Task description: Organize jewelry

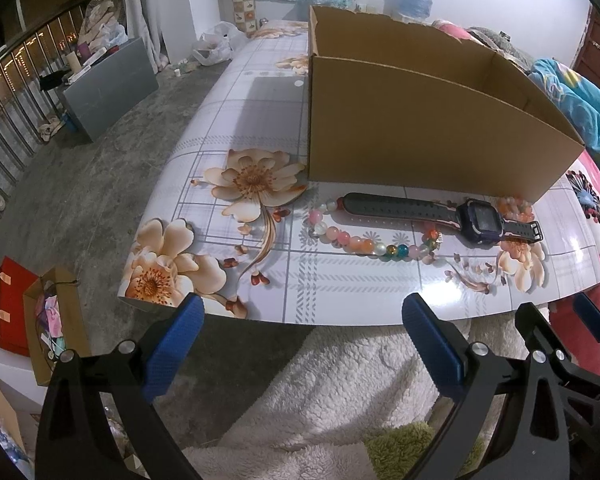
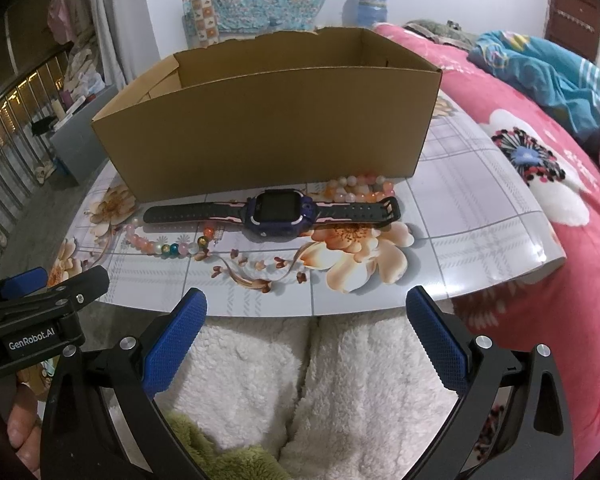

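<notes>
A purple smartwatch (image 1: 482,222) (image 2: 280,216) with a black strap lies flat on the floral board (image 1: 320,280) (image 2: 460,224), just in front of an open cardboard box (image 1: 420,132) (image 2: 268,132). A string of coloured beads (image 1: 364,244) (image 2: 168,246) curves beside and under the strap. A second cluster of pale orange beads (image 1: 514,206) (image 2: 360,188) lies between the watch and the box. My left gripper (image 1: 300,336) is open, short of the board's near edge. My right gripper (image 2: 306,328) is also open, level with that edge, nothing between its fingers.
The board rests over a white fluffy blanket (image 2: 340,380) on a pink flowered bed (image 2: 540,240). A blue garment (image 2: 548,72) lies at the back right. To the left are a grey floor (image 1: 100,184), a grey cabinet (image 1: 108,84) and paper bags (image 1: 20,312).
</notes>
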`<state>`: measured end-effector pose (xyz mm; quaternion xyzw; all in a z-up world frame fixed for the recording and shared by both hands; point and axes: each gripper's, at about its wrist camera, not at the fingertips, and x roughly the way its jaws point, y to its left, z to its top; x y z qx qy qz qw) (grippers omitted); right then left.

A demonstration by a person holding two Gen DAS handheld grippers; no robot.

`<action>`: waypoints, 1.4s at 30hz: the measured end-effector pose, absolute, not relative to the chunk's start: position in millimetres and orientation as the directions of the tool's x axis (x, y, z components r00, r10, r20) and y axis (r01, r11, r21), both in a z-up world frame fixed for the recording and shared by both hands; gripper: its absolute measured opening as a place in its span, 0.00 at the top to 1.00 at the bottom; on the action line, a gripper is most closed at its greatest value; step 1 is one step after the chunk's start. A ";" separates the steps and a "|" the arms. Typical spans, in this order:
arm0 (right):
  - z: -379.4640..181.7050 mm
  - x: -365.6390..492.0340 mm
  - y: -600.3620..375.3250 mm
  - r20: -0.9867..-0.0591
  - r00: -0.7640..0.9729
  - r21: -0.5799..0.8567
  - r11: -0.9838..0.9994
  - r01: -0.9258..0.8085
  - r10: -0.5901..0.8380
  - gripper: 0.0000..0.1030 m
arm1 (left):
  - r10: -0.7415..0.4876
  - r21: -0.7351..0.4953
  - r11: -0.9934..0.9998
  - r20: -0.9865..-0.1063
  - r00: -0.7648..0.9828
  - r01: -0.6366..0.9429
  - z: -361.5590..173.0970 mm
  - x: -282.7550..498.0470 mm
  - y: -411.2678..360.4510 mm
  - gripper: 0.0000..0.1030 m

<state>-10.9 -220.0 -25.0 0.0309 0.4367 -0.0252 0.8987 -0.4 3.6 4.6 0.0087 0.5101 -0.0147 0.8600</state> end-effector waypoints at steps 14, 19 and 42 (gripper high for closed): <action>-25.5 -11.6 -222.8 -0.786 0.618 0.040 0.996 0.074 -0.014 0.07 | -0.014 0.004 0.999 -0.874 0.485 0.035 6.1 -0.9 2.7 0.06; -25.7 -12.1 -224.4 -0.785 0.620 0.041 0.996 0.074 -0.014 0.07 | -0.013 0.004 0.999 -0.873 0.487 0.034 5.8 -0.6 2.1 0.06; -23.8 -13.0 -227.7 -0.779 0.627 0.046 0.996 0.076 -0.012 0.07 | -0.014 0.004 0.999 -0.868 0.497 0.036 7.5 -0.5 1.4 0.06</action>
